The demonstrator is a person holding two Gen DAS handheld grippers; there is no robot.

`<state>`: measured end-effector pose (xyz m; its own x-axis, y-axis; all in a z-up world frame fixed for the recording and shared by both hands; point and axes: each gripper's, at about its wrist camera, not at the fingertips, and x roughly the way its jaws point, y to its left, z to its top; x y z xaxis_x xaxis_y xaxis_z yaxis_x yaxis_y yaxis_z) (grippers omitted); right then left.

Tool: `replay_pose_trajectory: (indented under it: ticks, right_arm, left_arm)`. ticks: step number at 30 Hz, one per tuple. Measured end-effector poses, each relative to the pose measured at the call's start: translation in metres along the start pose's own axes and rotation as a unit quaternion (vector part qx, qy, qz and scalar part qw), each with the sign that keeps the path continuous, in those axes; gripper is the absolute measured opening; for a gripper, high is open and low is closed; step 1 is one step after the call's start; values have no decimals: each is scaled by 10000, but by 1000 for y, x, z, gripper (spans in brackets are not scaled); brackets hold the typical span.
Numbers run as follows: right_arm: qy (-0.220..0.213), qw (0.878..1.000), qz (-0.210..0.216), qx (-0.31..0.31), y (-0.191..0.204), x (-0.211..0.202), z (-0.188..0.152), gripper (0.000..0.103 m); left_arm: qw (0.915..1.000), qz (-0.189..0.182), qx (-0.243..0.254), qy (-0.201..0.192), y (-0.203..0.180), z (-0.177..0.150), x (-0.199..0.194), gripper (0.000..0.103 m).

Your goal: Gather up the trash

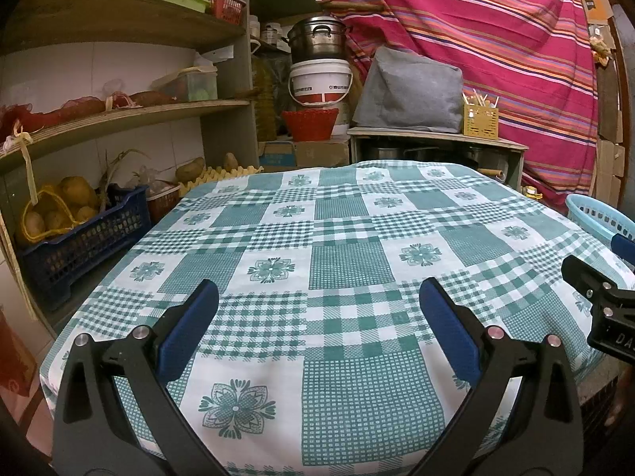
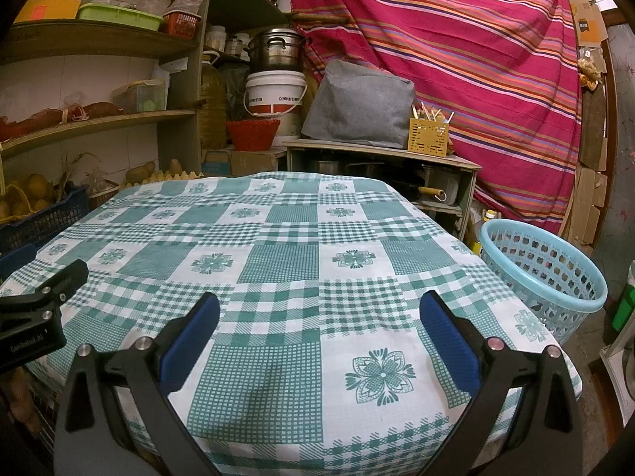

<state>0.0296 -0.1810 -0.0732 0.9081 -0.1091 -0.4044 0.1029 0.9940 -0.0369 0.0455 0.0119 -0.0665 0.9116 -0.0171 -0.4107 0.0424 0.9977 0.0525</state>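
A table with a green and white checked cloth [image 1: 341, 261] fills both views [image 2: 278, 261]. I see no trash on it. A light blue perforated basket [image 2: 543, 273] stands beside the table's right edge; its rim shows in the left wrist view [image 1: 599, 218]. My left gripper [image 1: 317, 297] is open and empty above the near part of the cloth. My right gripper [image 2: 317, 309] is open and empty above the near part too. Each gripper's body shows at the edge of the other's view.
Wooden shelves [image 1: 119, 119] at the left hold potatoes in a blue crate [image 1: 83, 238] and containers. A low cabinet [image 2: 381, 166] with a grey cover, a white bucket [image 2: 274, 95] and a pot stand behind the table. A striped red cloth [image 2: 456, 59] hangs at the back.
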Motion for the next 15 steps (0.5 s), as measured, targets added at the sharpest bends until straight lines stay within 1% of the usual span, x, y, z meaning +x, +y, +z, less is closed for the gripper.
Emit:
replay_pose_trajectory:
  ticks: [15]
  right_arm:
    - [-5, 10000, 1, 3, 0, 0, 0, 98]
  left_arm:
    - [10000, 0, 6, -20, -2, 0, -2, 98]
